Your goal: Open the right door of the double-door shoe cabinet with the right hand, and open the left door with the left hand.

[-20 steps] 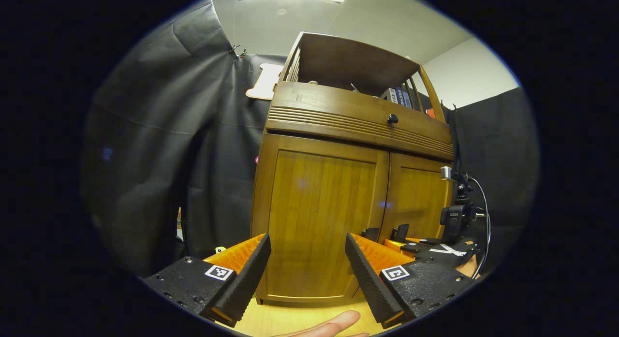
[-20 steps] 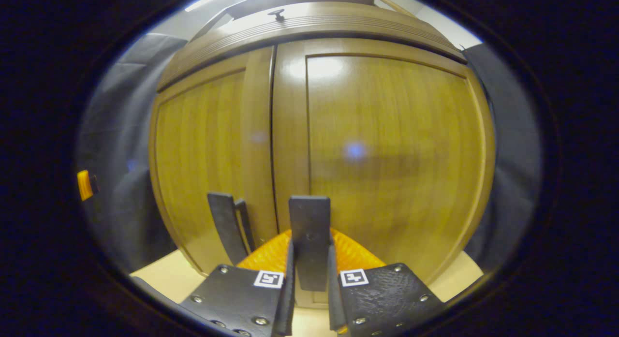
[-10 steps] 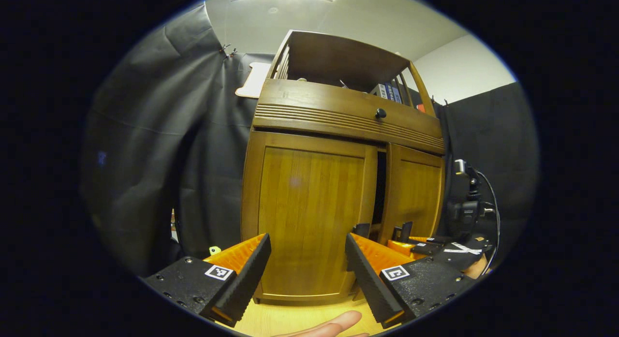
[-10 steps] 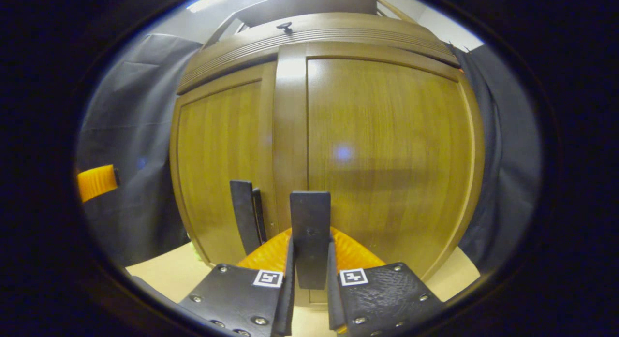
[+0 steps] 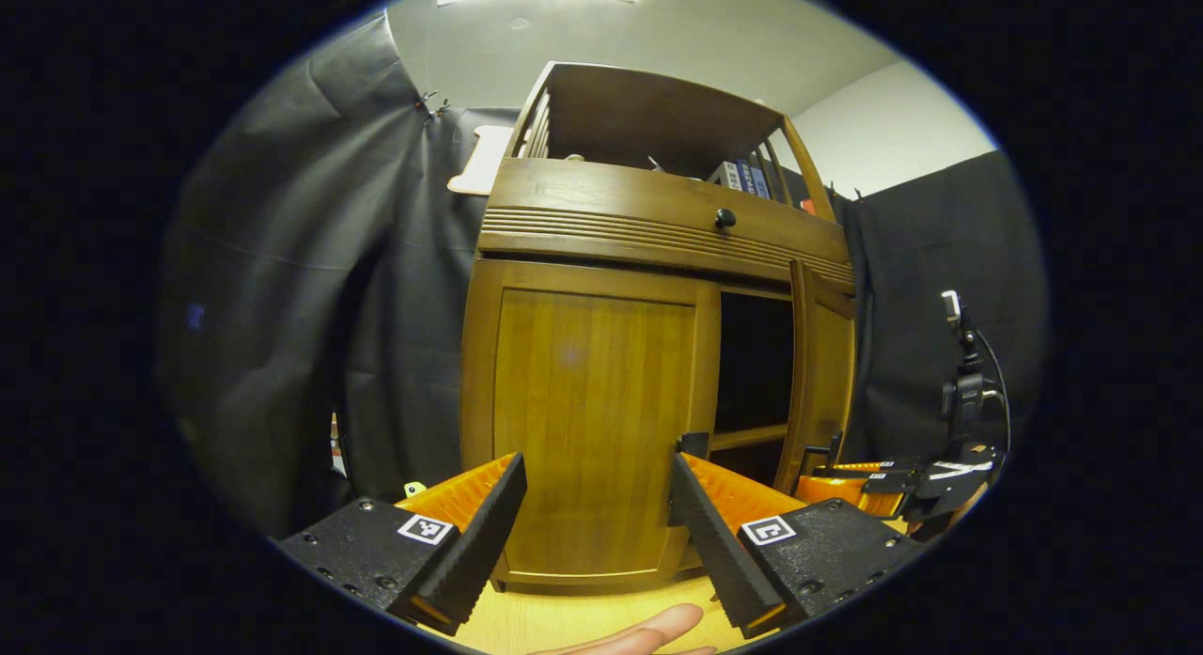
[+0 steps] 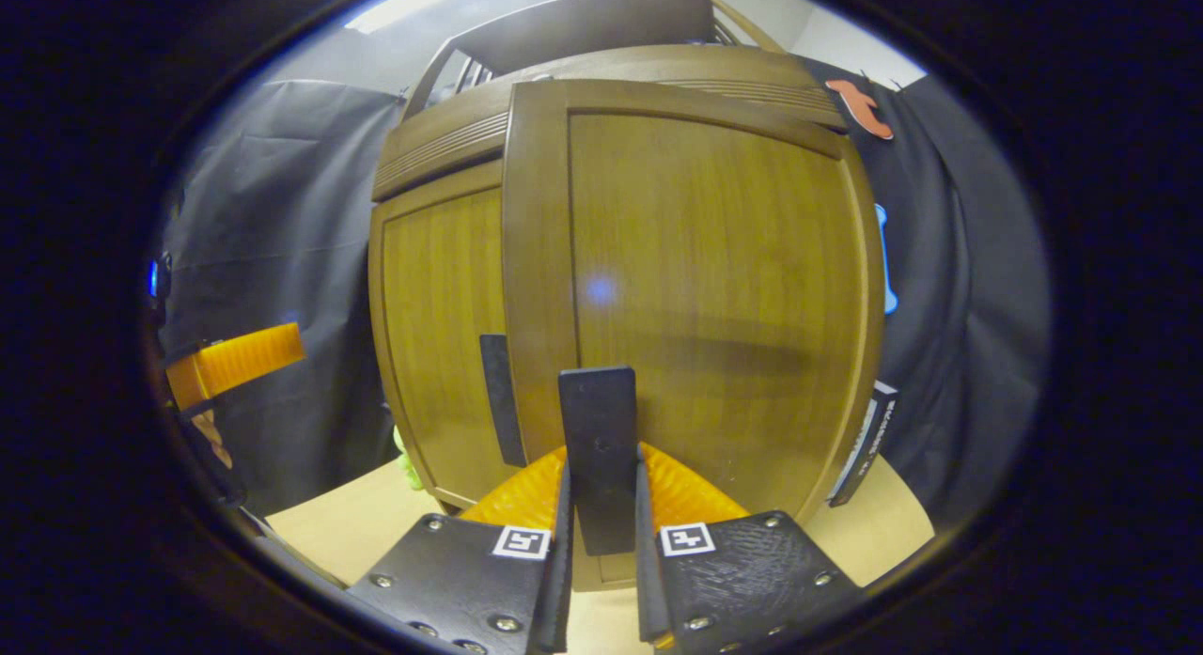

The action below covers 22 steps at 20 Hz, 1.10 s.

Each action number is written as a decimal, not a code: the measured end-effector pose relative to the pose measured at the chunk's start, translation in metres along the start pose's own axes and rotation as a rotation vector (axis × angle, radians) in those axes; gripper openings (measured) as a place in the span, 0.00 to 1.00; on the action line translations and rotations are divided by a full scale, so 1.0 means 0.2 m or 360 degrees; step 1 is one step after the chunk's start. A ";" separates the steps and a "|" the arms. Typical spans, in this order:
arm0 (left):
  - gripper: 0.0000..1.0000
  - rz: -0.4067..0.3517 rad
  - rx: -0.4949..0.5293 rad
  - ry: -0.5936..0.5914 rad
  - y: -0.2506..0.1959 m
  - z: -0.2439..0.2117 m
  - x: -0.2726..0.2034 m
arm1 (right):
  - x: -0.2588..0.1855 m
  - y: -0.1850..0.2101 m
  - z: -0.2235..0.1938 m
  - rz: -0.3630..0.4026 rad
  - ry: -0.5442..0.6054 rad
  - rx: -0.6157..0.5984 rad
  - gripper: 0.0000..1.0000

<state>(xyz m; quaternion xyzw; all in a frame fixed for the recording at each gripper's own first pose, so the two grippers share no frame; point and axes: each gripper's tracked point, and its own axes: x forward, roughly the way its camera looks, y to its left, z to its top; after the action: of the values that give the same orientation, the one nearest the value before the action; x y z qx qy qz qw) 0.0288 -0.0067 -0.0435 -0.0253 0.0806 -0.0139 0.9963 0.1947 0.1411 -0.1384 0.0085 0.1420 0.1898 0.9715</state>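
The wooden shoe cabinet [image 5: 648,232] stands close ahead. Its left door [image 5: 592,420] is closed, with a dark handle [image 5: 693,444] at its inner edge. The right door [image 5: 827,373] stands swung out, baring a dark inside [image 5: 752,364] with a shelf. My left gripper [image 5: 597,533] is open, a short way in front of the left door and touching nothing. In the right gripper view, my right gripper [image 6: 600,486] is shut on the right door's upright dark handle [image 6: 599,429], the right door [image 6: 695,288] angled toward me. The left door [image 6: 442,335] and its handle [image 6: 501,411] lie behind.
A drawer with a round knob [image 5: 725,218] and an open shelf with books [image 5: 742,176] top the cabinet. A camera on a stand [image 5: 963,392] is at the right. A dark flat object [image 6: 865,444] leans by the cabinet's right side. A person's fingertip [image 5: 648,631] shows over the pale wooden surface [image 5: 564,617].
The right door has swung from closed to well open, pulled by my right gripper, which stays shut on its handle. My left gripper has stayed open and has barely moved.
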 end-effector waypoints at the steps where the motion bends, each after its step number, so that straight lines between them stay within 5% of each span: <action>1: 0.96 -0.0011 0.0015 -0.0002 -0.02 0.00 0.00 | 0.00 -0.01 0.00 0.0001 -0.0009 -0.0006 0.29; 10: 0.92 -0.0074 0.0044 -0.0015 -0.10 0.00 -0.04 | -0.06 -0.04 0.06 -0.0050 -0.0026 -0.0019 0.31; 13: 0.92 -0.0068 0.0046 -0.0003 -0.10 -0.01 -0.04 | -0.08 -0.07 0.04 -0.0086 -0.0017 0.0019 0.19; 22: 0.92 -0.0102 0.0064 0.0010 -0.14 -0.02 -0.05 | -0.14 -0.17 0.05 -0.0221 -0.0019 -0.0006 0.18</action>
<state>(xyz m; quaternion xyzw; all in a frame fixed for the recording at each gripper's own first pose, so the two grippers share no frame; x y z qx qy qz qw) 0.0177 -0.0351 -0.0451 -0.0079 0.0826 -0.0476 0.9954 0.1851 0.0997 -0.1245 -0.0021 0.1361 0.1221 0.9831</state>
